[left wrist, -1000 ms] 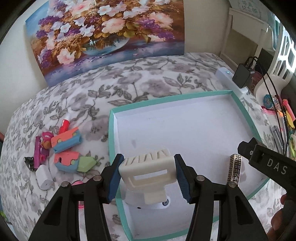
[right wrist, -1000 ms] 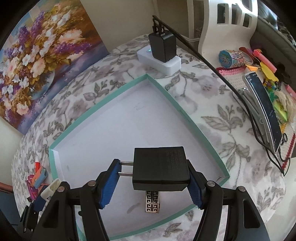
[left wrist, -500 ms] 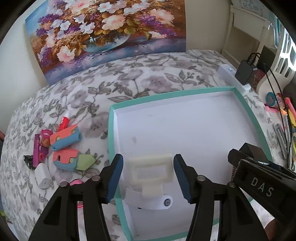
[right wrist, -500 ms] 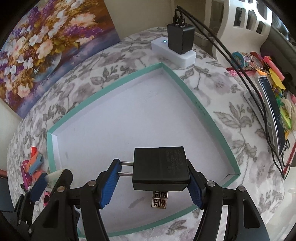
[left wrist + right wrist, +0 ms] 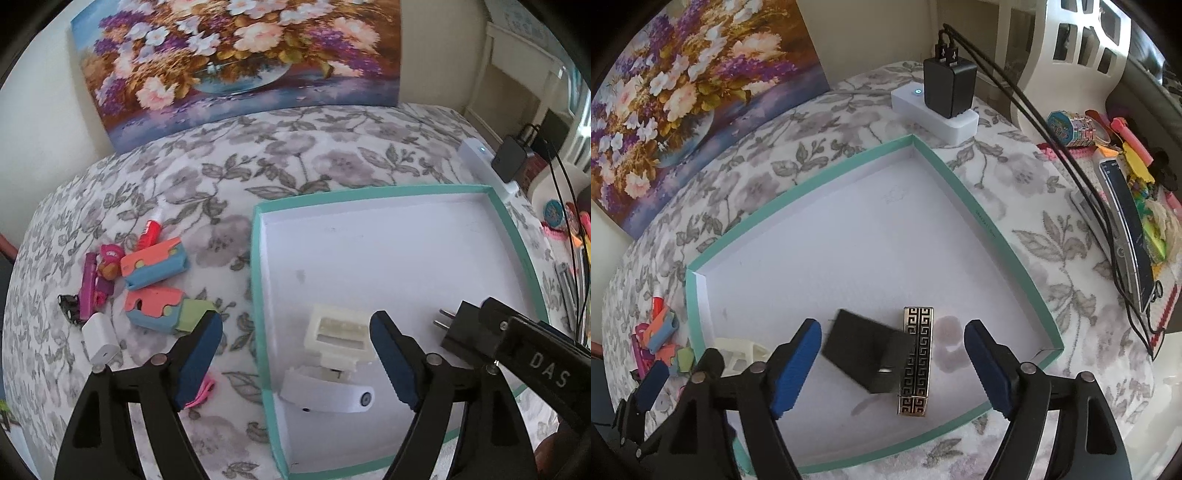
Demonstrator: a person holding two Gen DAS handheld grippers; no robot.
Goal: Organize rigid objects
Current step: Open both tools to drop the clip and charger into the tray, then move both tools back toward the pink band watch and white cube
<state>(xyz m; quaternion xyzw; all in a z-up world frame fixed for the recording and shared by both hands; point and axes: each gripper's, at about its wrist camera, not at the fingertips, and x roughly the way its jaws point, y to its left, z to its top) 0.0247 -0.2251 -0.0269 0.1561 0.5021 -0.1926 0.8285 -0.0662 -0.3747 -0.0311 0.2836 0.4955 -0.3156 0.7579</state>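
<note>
So both tools were spread wide with nothing held. The left tool (image 5: 297, 352) hovered over the near left corner of the shallow white box tray with the teal rim (image 5: 384, 191), and right between its blue pads (image 5: 393, 363) sat the cream plastic bracket piece (image 5: 338, 334), lying on the tray floor. Just in front of it, touching or nearly so, was a white curved plastic part with a small round hole (image 5: 327, 393).

The right tool (image 5: 892, 363) was released too, jaws well apart, over the tray's near side. Below it the black rectangular plug adapter (image 5: 866, 356) lay tilted on the tray floor, a bit blurred, pressed up against the long black-and-gold bar with a Greek key pattern (image 5: 916, 360). In the left wrist view the adapter's two metal prongs pointed left, toward the cream bracket.

The tray sat on a bed with a grey floral cover (image 5: 258, 166). Off to the tray's left on the bed was a little pile: coral-and-blue foam puzzle blocks (image 5: 155, 266), a small white charger cube (image 5: 100, 338), a red tube (image 5: 149, 232) and a purple stick (image 5: 88, 286). A big flower painting (image 5: 236, 55) leaned against the wall behind, and a white power strip with a black charger plugged in (image 5: 934, 110) sat past the tray's far corner.
</note>
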